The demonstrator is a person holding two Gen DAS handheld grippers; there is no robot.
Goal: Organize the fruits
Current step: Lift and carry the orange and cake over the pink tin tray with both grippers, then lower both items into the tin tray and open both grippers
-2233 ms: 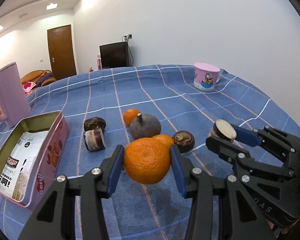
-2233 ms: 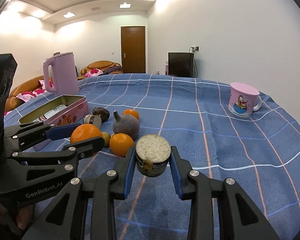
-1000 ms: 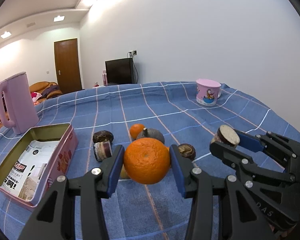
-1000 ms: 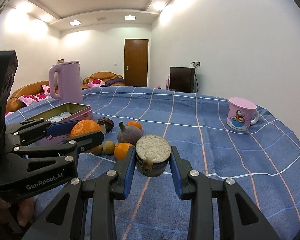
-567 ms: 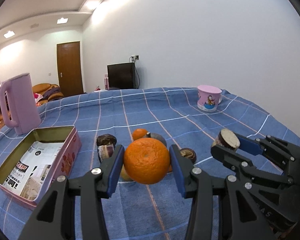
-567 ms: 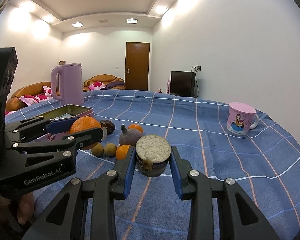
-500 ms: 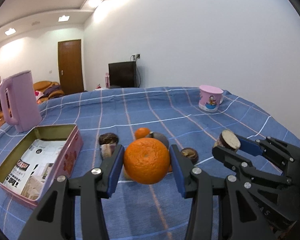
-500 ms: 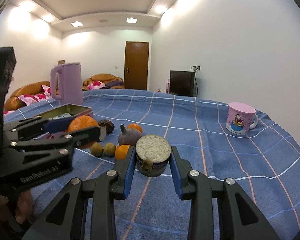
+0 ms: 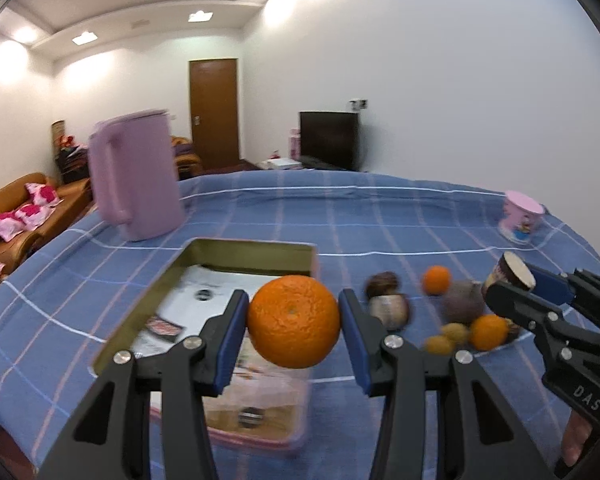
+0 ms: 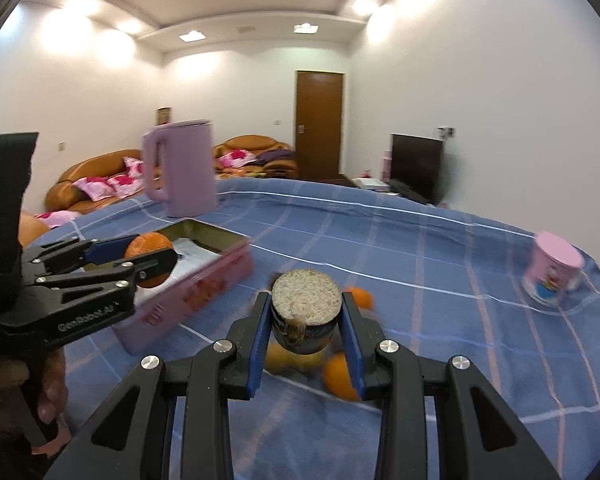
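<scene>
My left gripper (image 9: 293,305) is shut on a large orange (image 9: 294,328), which hangs over the open pink tin (image 9: 252,249). The right wrist view shows that orange (image 10: 148,246) above the tin's (image 10: 220,276) near end. My right gripper (image 10: 305,312) is shut on a dark fruit half (image 10: 305,300) with its pale cut face up. It appears at the right edge of the left wrist view, where the fruit half (image 9: 514,274) sits in the jaws. Below it the loose fruit lies on the cloth: a small orange (image 9: 436,280), a purple fruit (image 9: 462,304) and another orange (image 9: 488,332).
A pink kettle (image 9: 136,184) stands behind the tin and a pink mug (image 9: 520,216) at the far right. Paper packets lie inside the tin. The blue checked cloth (image 9: 380,216) covers the table. A hand (image 10: 4,380) holds the left gripper's handle.
Both grippers have swung left and both views are blurred. The tin now lies straight ahead under the held orange, and the fruit pile has slid to the right. Both grips are unchanged.
</scene>
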